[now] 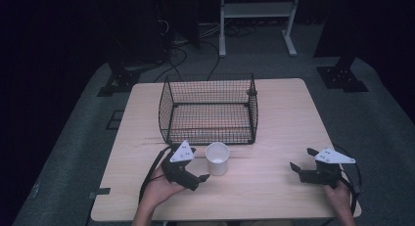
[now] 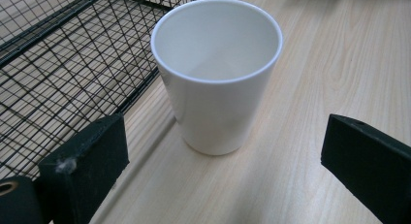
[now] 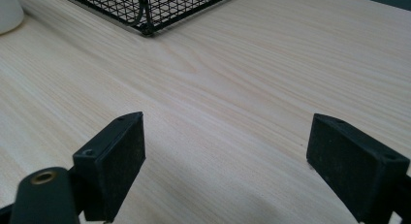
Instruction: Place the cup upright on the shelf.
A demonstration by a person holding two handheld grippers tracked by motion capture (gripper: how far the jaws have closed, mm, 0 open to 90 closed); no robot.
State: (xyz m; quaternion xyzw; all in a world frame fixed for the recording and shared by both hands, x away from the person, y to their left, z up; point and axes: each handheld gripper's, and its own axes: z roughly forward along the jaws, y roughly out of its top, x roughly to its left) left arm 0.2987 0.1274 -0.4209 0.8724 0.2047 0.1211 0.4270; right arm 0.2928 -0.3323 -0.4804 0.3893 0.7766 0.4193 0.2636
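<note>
White and smooth-walled, the cup point(image 1: 217, 158) stands upright and empty on the pale wooden table point(image 1: 284, 123), just in front of the near wall of the black wire basket point(image 1: 209, 110) and close beside it without clearly touching. The left gripper point(image 1: 201, 176) sits just beside the cup with its jaws spread wide; in the left gripper view the cup point(image 2: 217, 73) stands ahead of the two jaws and between their lines, nothing held yet. The right gripper point(image 1: 301, 160) rests well apart near the table's right side, jaws likewise wide and holding nothing, with bare wood ahead of it in its own view and the basket's corner point(image 3: 145, 10) farther off. The step in hand looks like taking hold of the cup, probably to set it in the basket. To do it well, I would slide the left gripper forward until the jaws straddle the cup around its middle, below the rim and above the narrower base, since the wall tapers and a low grip could let it slip upward out of the pads. The far jaw must pass between cup and mesh without snagging the wire. Closing gently and squarely should keep the light cup from tipping or skating across the wood.
</note>
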